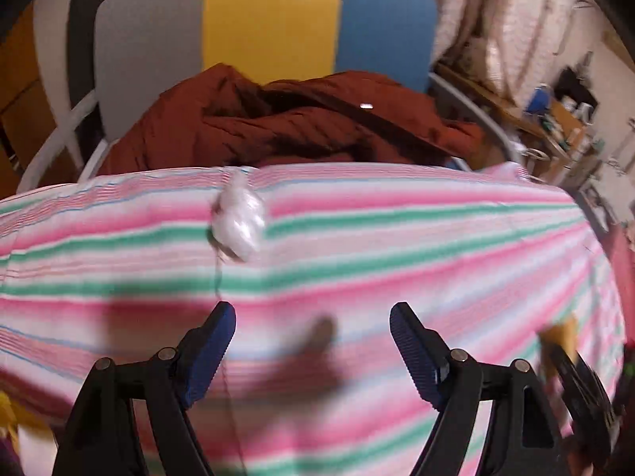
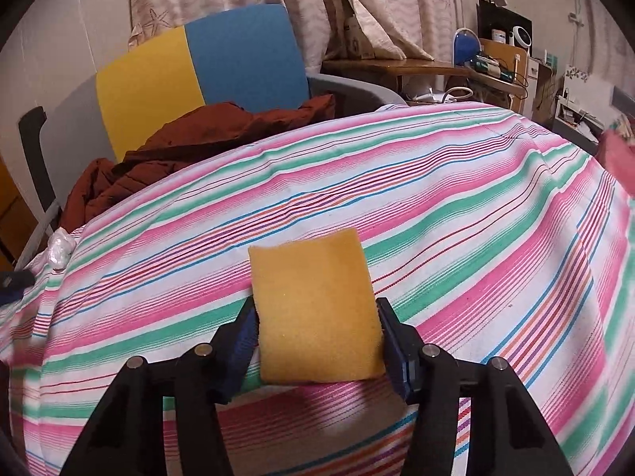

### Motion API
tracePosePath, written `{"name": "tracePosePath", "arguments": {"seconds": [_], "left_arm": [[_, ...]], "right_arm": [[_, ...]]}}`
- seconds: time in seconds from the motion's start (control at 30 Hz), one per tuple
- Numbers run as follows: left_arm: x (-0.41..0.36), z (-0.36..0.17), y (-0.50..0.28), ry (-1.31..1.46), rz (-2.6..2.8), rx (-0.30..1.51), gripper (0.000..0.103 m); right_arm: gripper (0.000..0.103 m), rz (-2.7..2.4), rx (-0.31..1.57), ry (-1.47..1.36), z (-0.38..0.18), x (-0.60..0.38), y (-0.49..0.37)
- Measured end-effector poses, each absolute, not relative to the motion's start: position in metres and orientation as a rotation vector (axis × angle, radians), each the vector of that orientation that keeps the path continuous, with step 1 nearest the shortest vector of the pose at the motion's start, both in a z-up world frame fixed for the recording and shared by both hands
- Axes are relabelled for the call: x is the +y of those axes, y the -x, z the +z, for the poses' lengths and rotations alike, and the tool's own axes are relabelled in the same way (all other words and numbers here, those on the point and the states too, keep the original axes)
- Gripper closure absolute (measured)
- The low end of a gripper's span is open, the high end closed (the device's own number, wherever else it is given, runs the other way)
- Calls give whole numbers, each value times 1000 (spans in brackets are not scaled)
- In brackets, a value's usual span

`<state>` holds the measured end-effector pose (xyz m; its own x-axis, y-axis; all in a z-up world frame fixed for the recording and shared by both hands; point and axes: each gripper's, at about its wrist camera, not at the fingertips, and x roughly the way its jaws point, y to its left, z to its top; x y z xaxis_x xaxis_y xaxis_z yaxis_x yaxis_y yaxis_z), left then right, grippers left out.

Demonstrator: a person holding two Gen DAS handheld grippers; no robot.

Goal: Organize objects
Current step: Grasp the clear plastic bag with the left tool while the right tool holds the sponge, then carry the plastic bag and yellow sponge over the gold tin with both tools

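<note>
left wrist view: left gripper stands released, nothing between its blue pads, above the pink-and-green striped cloth; a crumpled white plastic wad lies ahead (picture blurred). right wrist view: right gripper is clenched on a flat rectangular yellow sponge, over the cloth.

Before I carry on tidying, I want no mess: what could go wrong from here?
The right hand-held gripper pinches the soft yellow sponge only by its edges, so it may buckle and slip out. The white plastic bag sits near the striped cloth's far edge; a nudge from the open left hand-held gripper could push it off.
</note>
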<state>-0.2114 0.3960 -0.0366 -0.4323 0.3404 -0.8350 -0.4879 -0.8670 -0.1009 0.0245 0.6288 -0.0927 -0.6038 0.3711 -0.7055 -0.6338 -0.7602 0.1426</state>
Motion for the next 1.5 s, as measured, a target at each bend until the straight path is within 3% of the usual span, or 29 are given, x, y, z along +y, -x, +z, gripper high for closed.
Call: {"name": "tracePosePath", "arguments": {"seconds": [0.4, 0.57, 0.63, 0.77, 0.97, 1.17, 1.3, 1.5], "left_arm": [[421, -56, 264, 1230, 2458, 431, 22], [415, -58, 278, 1220, 2482, 389, 22], [414, -58, 278, 1190, 2485, 381, 25], [418, -65, 275, 1171, 2470, 432, 47], [423, -73, 272, 1135, 2433, 439, 65], [429, -72, 266, 1103, 2411, 489, 68], [434, -64, 241, 1056, 2368, 322, 68], [458, -62, 160, 944, 2301, 274, 68]], "right_arm": [[45, 2344, 534, 887, -94, 629, -27], [45, 2344, 527, 885, -94, 628, -28], [45, 2346, 531, 883, -94, 629, -28], [45, 2340, 517, 887, -94, 627, -27], [45, 2337, 513, 888, -94, 627, -26], [45, 2335, 505, 890, -95, 628, -26], [45, 2333, 498, 892, -95, 628, -26], [45, 2331, 497, 889, -94, 627, -26]]}}
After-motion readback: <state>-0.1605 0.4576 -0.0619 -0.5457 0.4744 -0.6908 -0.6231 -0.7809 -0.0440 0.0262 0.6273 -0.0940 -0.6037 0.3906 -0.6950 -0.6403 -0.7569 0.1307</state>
